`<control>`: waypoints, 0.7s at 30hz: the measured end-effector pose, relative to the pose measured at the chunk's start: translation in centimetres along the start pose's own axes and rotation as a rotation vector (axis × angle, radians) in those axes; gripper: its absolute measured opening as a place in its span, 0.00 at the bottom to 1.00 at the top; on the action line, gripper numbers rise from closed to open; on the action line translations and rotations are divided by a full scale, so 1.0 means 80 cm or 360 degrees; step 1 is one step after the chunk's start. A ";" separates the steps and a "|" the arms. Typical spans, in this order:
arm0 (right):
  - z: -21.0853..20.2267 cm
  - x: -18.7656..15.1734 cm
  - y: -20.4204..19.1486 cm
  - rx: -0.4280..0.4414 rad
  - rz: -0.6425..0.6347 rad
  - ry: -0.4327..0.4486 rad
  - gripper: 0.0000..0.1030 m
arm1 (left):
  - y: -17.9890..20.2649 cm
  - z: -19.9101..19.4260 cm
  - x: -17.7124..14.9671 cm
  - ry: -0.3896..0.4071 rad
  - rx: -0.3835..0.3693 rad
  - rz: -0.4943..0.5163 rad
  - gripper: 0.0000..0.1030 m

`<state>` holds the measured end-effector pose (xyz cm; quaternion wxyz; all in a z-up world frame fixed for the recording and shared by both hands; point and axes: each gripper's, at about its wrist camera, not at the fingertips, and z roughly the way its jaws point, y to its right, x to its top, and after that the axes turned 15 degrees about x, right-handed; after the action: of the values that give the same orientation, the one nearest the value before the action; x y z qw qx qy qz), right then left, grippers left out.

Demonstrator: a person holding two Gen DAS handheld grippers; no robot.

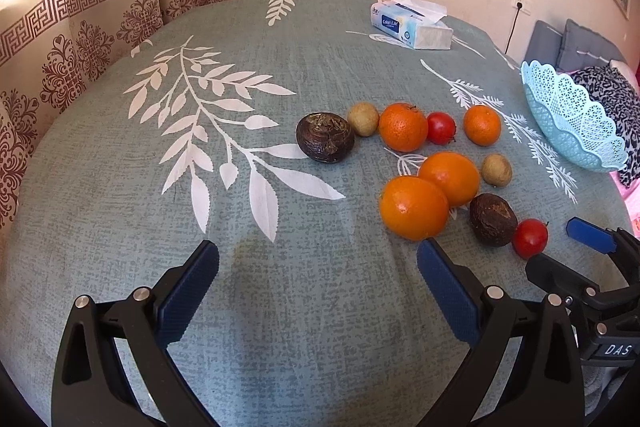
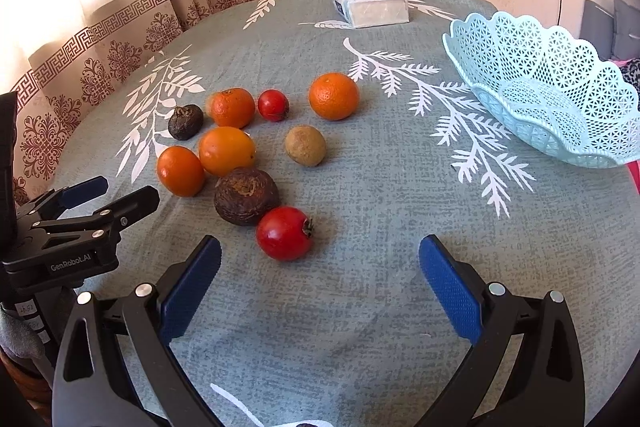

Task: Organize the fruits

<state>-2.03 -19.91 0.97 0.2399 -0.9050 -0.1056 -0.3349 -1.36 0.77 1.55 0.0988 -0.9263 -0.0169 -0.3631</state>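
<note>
In the left wrist view, the left claw (image 1: pixel 318 283) hangs spread and empty at the bottom of the frame, the fruits (image 1: pixel 414 207) clustered right of centre on the worktop (image 1: pixel 280 307) and the basket (image 1: pixel 572 121) at the right edge. In the right wrist view, the right claw (image 2: pixel 320 281) gapes empty below the red fruit (image 2: pixel 285 233), centre frame; it is likely light, smooth, rollable and bruisable, best pinched gently across its widest part.

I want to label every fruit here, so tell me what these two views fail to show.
- Far tan fruit: right wrist view, hidden behind the far-left orange.
- Basket: right edge crops it in both views.
- Tissue pack: print too small.
</note>
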 end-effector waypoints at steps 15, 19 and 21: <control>-0.008 0.004 -0.002 -0.0020 0.0002 0.0038 0.97 | -0.021 -0.015 -0.001 0.0087 -0.0064 -0.0118 0.95; -0.001 0.006 -0.010 0.0002 -0.0045 -0.0007 0.79 | -0.025 -0.016 0.001 0.0088 -0.0097 -0.0135 0.95; 0.009 0.008 -0.011 0.0029 -0.0054 -0.0060 0.67 | -0.023 -0.018 0.002 0.0091 -0.0100 -0.0121 0.95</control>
<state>-1.44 -18.76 1.25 0.2405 -0.9071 -0.1285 -0.3207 -2.37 2.28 3.01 0.0562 -0.9170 -0.0378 -0.3932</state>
